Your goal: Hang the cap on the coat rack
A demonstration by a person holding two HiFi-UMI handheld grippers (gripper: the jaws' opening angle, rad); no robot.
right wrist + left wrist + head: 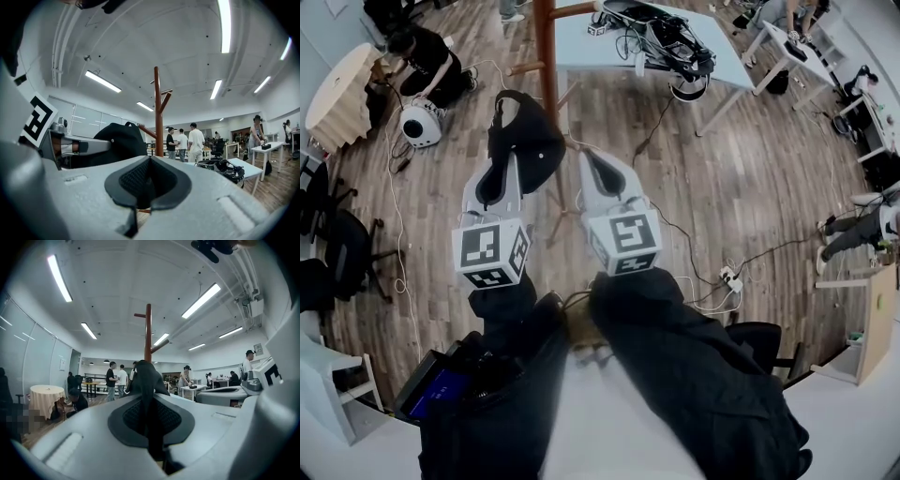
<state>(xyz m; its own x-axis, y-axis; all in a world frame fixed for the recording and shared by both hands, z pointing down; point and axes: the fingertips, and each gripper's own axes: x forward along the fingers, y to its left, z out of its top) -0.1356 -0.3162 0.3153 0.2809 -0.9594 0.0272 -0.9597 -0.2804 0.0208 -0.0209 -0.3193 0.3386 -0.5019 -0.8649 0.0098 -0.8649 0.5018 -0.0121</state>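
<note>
Cap (530, 141) is being pinched by left gripper (512, 157) (right gripper (587, 157) closed, empty) — approach step, seemingly; raising onto coat rack (546, 47) peg needed next.

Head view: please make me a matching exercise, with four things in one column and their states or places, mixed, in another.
1 black fabric cap
2 brown wooden coat rack
3 right gripper
4 pale blue table

a shut, empty
b carries black gear
c pinched by left gripper
d upright pole with side pegs

Pairs: 1-c, 2-d, 3-a, 4-b.
</note>
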